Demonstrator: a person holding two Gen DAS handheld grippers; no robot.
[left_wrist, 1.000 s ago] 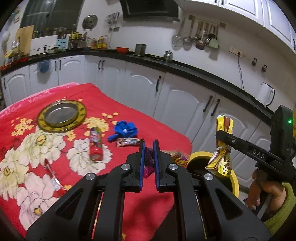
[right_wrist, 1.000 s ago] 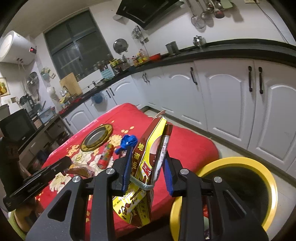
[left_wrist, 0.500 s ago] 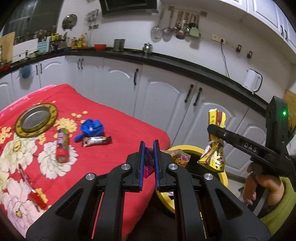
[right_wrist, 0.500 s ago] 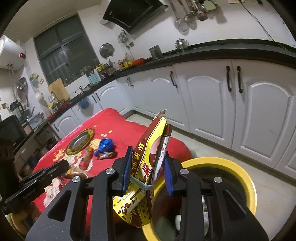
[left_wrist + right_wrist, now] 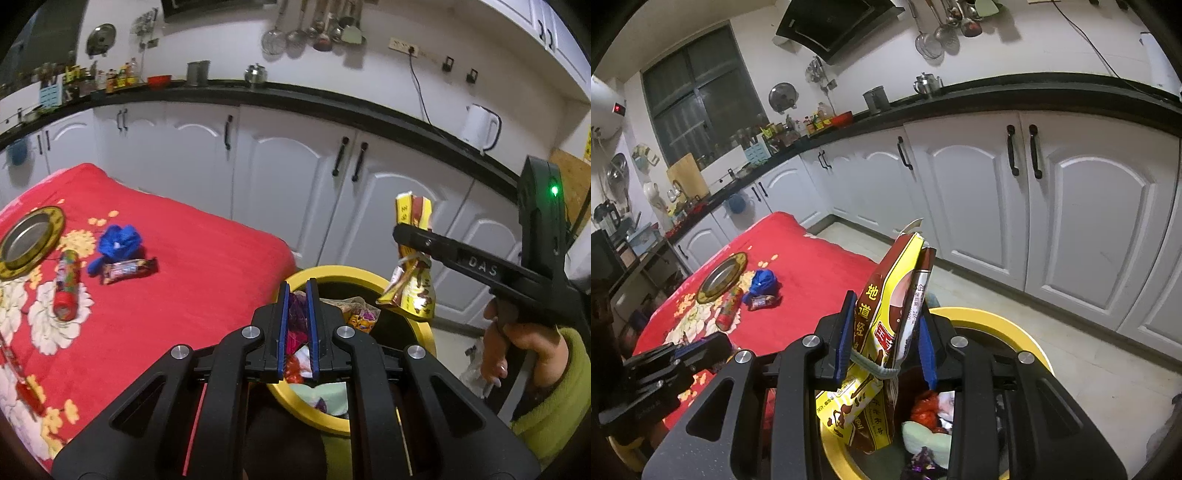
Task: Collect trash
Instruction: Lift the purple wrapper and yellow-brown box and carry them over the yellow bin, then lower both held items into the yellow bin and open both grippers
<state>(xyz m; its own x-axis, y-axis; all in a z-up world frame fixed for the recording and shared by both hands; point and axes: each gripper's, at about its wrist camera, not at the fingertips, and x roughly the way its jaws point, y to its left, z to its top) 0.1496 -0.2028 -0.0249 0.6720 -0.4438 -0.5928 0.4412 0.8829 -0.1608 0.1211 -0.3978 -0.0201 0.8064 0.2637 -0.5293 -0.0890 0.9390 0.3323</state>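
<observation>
The yellow-and-brown snack bag (image 5: 886, 325) is clamped upright between the pads of your right gripper (image 5: 886, 336), its lower half hanging over the mouth of the yellow bin (image 5: 1027, 332). Your left gripper (image 5: 297, 325) is nearly closed on a small purple wrapper (image 5: 295, 317), held over the bin's near rim beside the table edge. Judged step: release both pieces into the bin. Bring each claw over the dark opening, not the rim, before you open it; the bag is tall and light and may tip outward. The bin already holds several wrappers, so keep low. The room between the red tablecloth (image 5: 192, 266) and the white cabinets (image 5: 295, 177) is open floor. A blue wad (image 5: 120, 242), candy bar (image 5: 127, 269) and red tube (image 5: 66, 284) remain on the cloth.
</observation>
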